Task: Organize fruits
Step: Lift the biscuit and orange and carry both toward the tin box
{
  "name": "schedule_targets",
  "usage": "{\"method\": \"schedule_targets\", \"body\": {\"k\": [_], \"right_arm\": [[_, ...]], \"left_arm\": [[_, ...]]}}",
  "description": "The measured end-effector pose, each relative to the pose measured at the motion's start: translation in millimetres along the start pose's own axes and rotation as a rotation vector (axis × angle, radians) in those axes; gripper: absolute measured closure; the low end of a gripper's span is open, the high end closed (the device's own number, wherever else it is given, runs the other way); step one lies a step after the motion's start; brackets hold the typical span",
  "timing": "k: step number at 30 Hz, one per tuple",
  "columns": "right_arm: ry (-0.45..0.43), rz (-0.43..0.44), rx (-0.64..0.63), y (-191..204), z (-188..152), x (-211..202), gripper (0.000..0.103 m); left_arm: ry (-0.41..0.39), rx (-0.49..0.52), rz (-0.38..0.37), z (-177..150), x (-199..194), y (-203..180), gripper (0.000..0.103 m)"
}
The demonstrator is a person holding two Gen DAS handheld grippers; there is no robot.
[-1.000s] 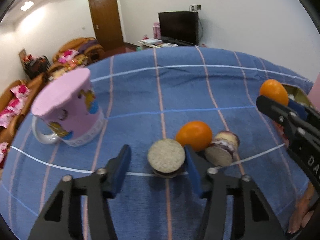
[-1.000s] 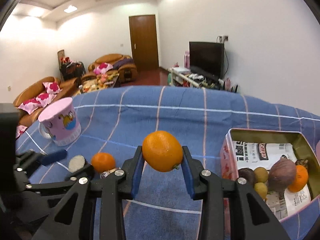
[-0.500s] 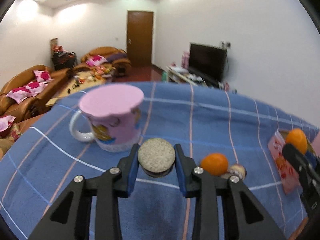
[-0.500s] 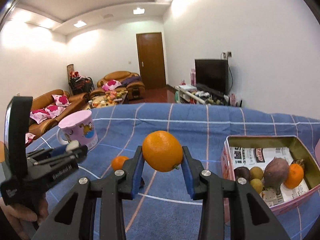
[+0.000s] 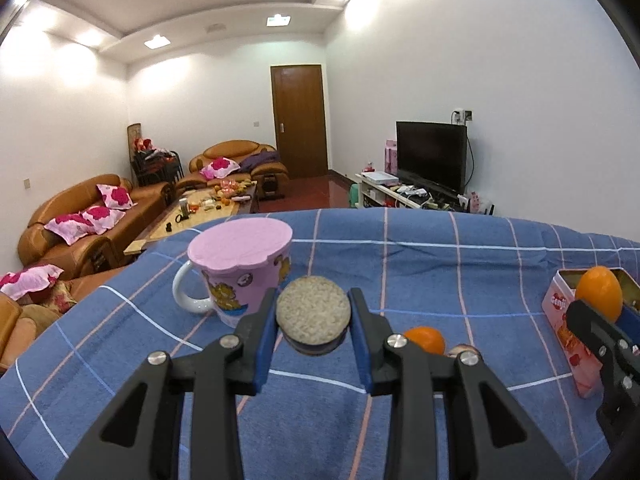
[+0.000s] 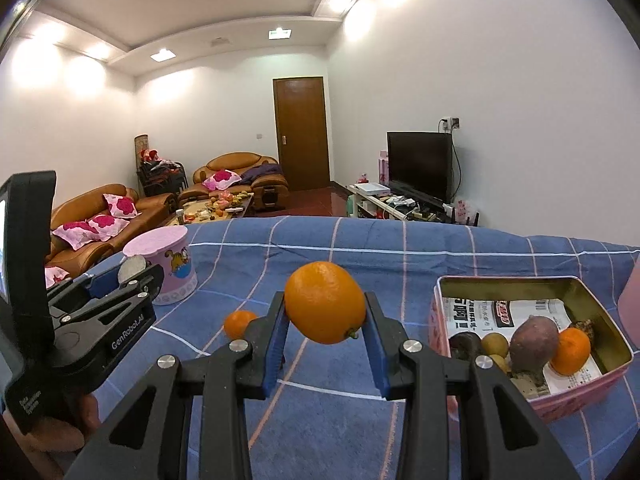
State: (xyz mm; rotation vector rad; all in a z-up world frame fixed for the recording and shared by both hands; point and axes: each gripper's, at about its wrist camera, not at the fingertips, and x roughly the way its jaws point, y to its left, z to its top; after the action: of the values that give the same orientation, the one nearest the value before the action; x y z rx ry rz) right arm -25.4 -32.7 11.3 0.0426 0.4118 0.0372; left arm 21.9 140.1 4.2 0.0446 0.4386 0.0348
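Presently the right gripper (image 6: 325, 350) is clamped on an orange (image 6: 325, 307), held clear above the blue cloth (image 6: 360, 256); the left gripper (image 5: 313, 346) grips a cut fruit half (image 5: 313, 314) near the pink mug (image 5: 240, 270). Transfer step judged under way: next, carry the orange right over the pink tin (image 6: 592, 392) and release among the fruit inside.

- Left tongs (image 5: 314, 322): blue pads clamped on a round, grey-faced cut fruit piece (image 5: 313, 314), held clear of the blue checked cloth (image 5: 440, 272).
- Pink cartoon mug (image 5: 240, 268): upright just behind the held piece, white handle to the left.
- Small orange (image 5: 426, 339): on the cloth, right of the tongs.
- Right tongs (image 5: 600, 316): at right edge, gripping a large orange (image 5: 599, 292) beside a pink tin (image 5: 568, 332).
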Motion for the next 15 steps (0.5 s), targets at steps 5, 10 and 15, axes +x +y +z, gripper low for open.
{"method": "schedule_targets", "body": {"k": [5,10,15], "right_arm": [[-0.005,0.0,-0.023,2,-1,-5,0.065],[-0.007,-0.003,-0.028,5,-3,-10,0.065],[0.003,-0.005,-0.021,-2,-4,-14,0.065]], "left_arm": [[0.004,-0.013,0.001,1,-1,-7,0.067],[0.002,-0.018,0.01,-2,-5,-12,0.067],[-0.007,-0.009,0.015,-5,-12,-22,0.067]]}}
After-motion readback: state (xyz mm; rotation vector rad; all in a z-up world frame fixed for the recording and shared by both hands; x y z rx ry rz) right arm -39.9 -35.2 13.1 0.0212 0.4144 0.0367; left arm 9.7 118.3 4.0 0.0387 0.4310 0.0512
